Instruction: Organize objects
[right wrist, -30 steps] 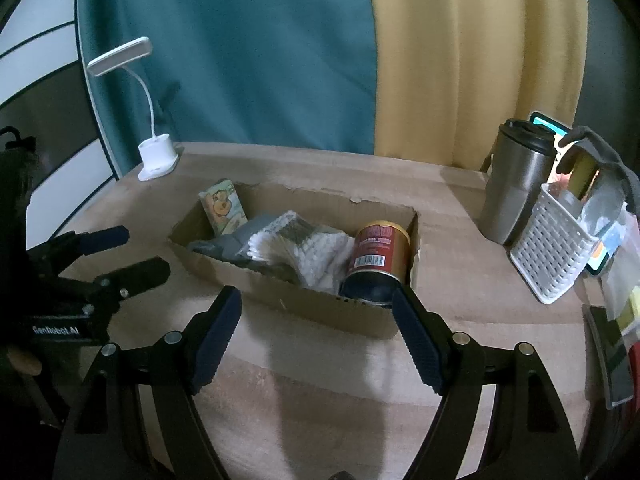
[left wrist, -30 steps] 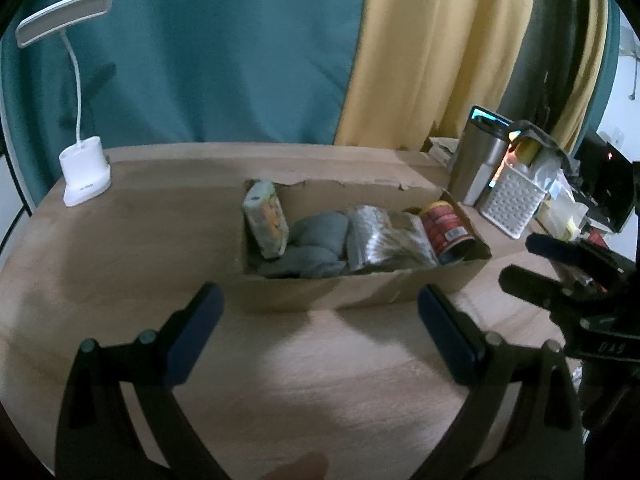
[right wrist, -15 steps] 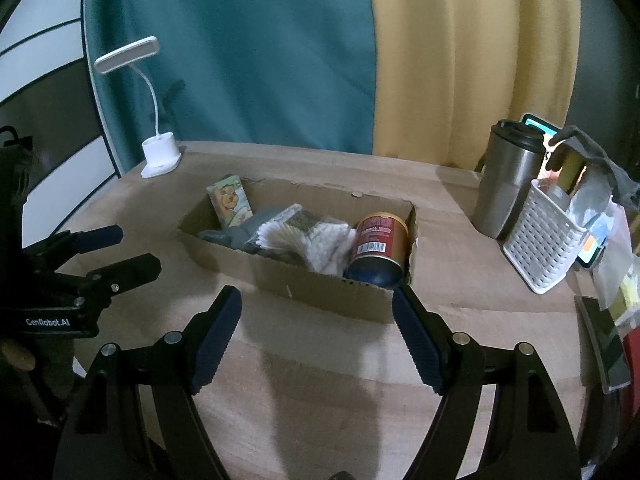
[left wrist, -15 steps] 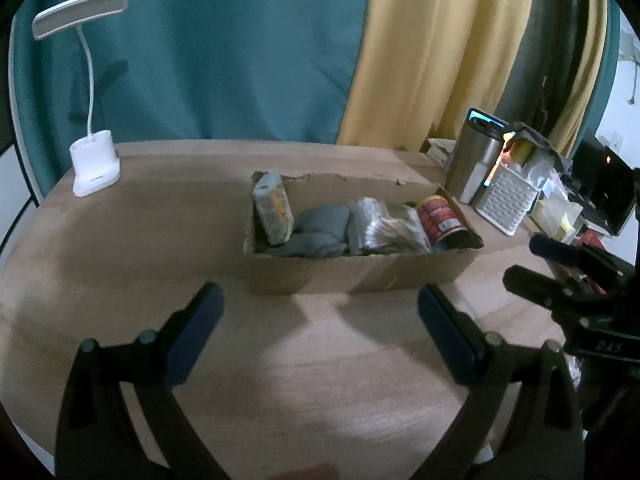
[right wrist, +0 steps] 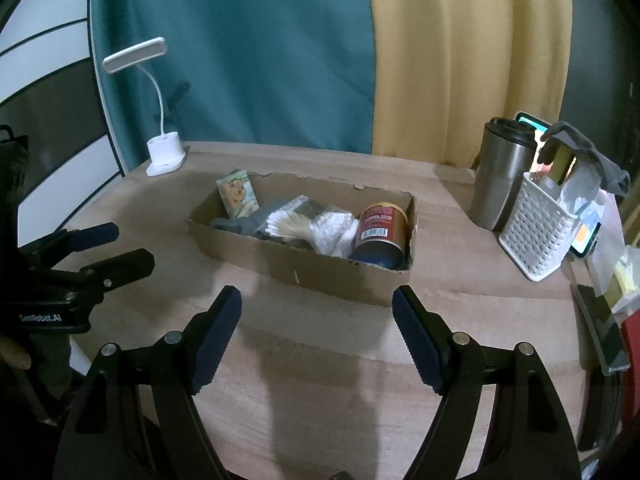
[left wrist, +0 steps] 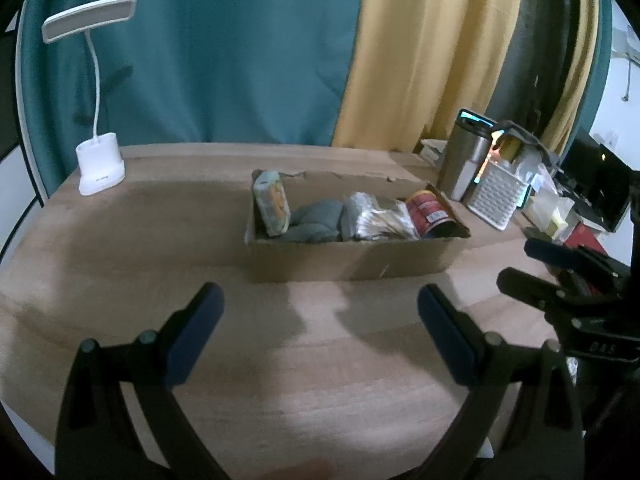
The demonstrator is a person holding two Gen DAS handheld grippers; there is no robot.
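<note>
A shallow cardboard box (left wrist: 352, 260) (right wrist: 304, 270) sits mid-table. It holds a bear-print packet (left wrist: 272, 204) (right wrist: 239, 196) upright at its left end, a grey cloth (left wrist: 316, 220), a bag of cotton swabs (left wrist: 376, 220) (right wrist: 312, 226) and a red can (left wrist: 430, 212) (right wrist: 380, 230) at its right end. My left gripper (left wrist: 320, 320) is open and empty, well short of the box. My right gripper (right wrist: 316, 318) is open and empty, also in front of the box. Each gripper shows in the other's view, the right (left wrist: 560, 276) and the left (right wrist: 92, 252).
A white desk lamp (left wrist: 98, 168) (right wrist: 164, 154) stands at the back left. A steel tumbler (left wrist: 464, 160) (right wrist: 500, 176) and a white slotted basket (left wrist: 496, 198) (right wrist: 540, 232) stand at the right, with a phone (right wrist: 604, 332) and clutter beyond. Curtains hang behind the wooden table (left wrist: 160, 248).
Both grippers have pulled back from the box and stayed open. The box now appears smaller and farther away in both views.
</note>
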